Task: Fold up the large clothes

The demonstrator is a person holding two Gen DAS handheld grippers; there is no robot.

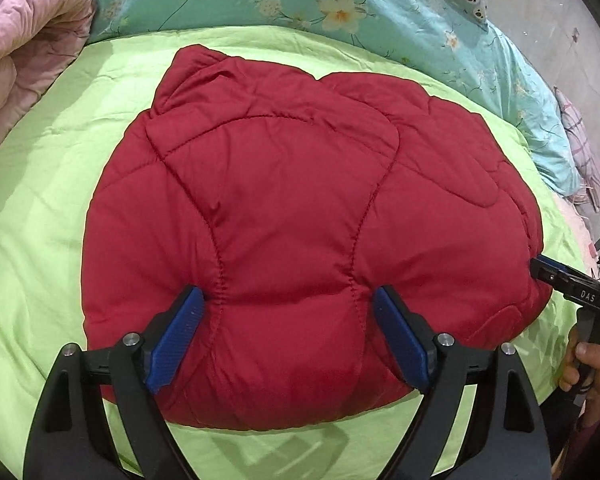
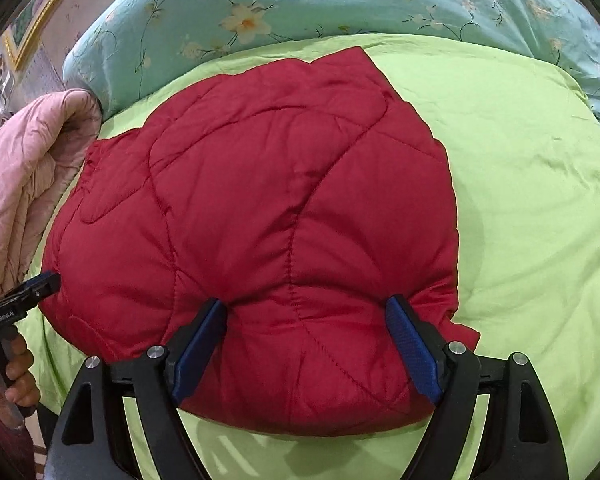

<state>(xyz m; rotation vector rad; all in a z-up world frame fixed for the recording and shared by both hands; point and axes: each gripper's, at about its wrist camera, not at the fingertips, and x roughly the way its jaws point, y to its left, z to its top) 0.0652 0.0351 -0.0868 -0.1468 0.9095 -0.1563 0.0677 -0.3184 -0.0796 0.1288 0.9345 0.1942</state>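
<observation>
We see a red quilted jacket [image 1: 292, 216] of smooth, faintly sheeny cloth on a matt green sheet [image 1: 40, 208], and matt black plastic grippers with ribbed blue pads [image 1: 178, 338].

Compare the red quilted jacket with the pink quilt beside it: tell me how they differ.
The red quilted jacket is deep red; the pink quilt is pale pink. The jacket lies folded into a compact bundle in the middle of the green bedspread; the pink quilt sits bunched at the bed's edge. Both open tongs, left and right, straddle the jacket; neither touches the pink quilt. Both are padded, stitched fabric.
</observation>
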